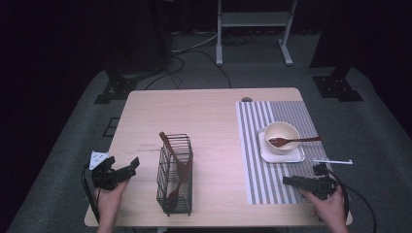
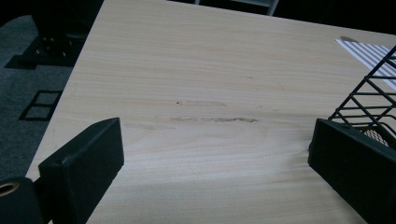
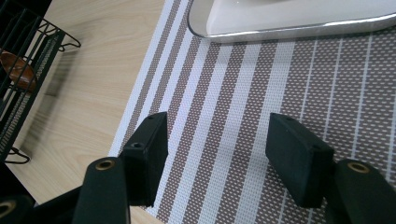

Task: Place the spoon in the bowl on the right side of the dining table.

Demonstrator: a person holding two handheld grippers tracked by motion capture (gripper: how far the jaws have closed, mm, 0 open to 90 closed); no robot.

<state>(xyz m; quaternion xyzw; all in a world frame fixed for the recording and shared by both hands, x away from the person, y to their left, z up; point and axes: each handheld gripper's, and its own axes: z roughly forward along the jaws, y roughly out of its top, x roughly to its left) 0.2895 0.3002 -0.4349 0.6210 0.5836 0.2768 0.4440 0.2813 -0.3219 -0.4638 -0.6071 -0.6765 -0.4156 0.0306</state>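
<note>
Reaching for a brown wooden spoon [image 1: 180, 167] in the black wire caddy [image 1: 175, 175] suits the left tongs [image 1: 127, 167], gaping empty near the surface's left edge; right tongs [image 1: 287, 180] also gape empty.

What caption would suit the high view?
Two hand-held tongs, left and right, flank a wire basket of spoons and a bowl.

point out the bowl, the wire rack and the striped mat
bowl [image 1: 287, 131]: high view, its right inner wall.
wire rack [image 1: 167, 187]: high view, its left side wall.
striped mat [image 3: 224, 116]: right gripper view, bare stripes ahead of the jaws.
</note>
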